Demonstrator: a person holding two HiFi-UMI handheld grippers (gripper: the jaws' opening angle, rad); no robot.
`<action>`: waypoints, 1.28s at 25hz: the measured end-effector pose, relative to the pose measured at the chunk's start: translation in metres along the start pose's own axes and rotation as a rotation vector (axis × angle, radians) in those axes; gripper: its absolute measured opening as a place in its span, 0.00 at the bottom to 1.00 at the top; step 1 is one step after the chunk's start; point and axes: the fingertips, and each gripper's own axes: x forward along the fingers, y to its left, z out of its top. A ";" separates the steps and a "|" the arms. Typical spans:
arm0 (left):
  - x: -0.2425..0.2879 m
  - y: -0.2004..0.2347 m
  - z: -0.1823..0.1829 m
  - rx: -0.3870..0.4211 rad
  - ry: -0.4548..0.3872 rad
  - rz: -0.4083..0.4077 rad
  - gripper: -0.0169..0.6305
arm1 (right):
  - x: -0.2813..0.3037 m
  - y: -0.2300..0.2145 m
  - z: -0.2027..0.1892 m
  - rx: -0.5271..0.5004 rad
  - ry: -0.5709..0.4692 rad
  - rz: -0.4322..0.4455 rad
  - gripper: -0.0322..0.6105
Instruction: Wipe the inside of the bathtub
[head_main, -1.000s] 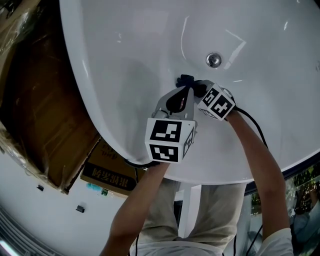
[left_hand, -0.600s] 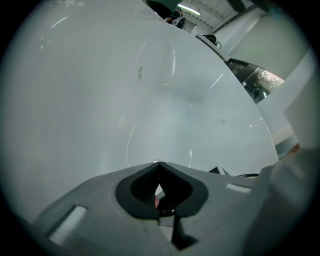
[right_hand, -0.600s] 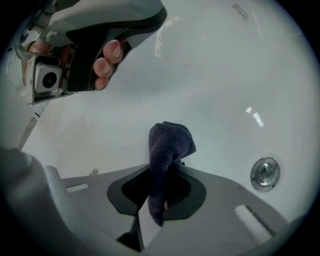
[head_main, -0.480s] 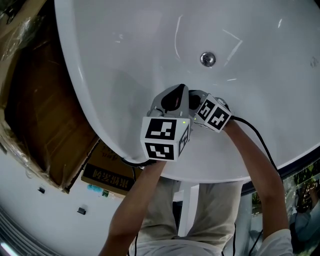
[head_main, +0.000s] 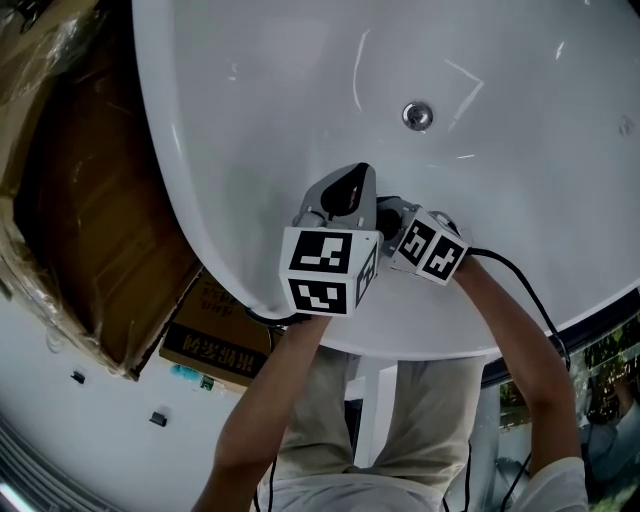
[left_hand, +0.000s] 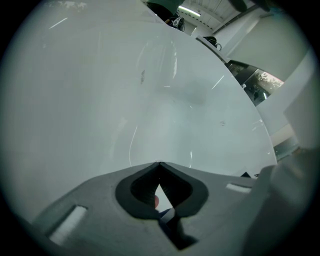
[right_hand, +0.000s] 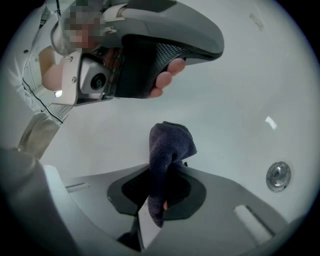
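Since your right gripper (right_hand: 161, 175) pinches the dark cloth (right_hand: 169, 142) by one fold, rubbing the bathtub (right_hand: 240, 100) could tug it free; your left gripper (left_hand: 159, 165), closed and empty, crowds it.

Cardboard box (head_main: 215, 347) on the floor: a row of bold dark characters, seemingly Chinese, upside down in the head view and too blurred to read. Left cube (head_main: 328, 270) and right cube (head_main: 430, 247): black-and-white square markers only. No other print is readable.

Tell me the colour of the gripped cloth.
The cloth is dark blue-grey, clearest in the right gripper view.
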 end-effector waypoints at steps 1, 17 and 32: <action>-0.001 -0.001 0.001 0.003 -0.001 -0.003 0.02 | -0.001 0.005 0.001 -0.005 0.001 0.016 0.13; -0.008 -0.004 0.008 0.022 -0.002 -0.002 0.02 | -0.023 0.087 0.007 -0.062 -0.009 0.167 0.13; -0.025 -0.007 0.009 0.021 -0.014 0.005 0.02 | -0.051 0.170 0.017 -0.102 -0.014 0.355 0.13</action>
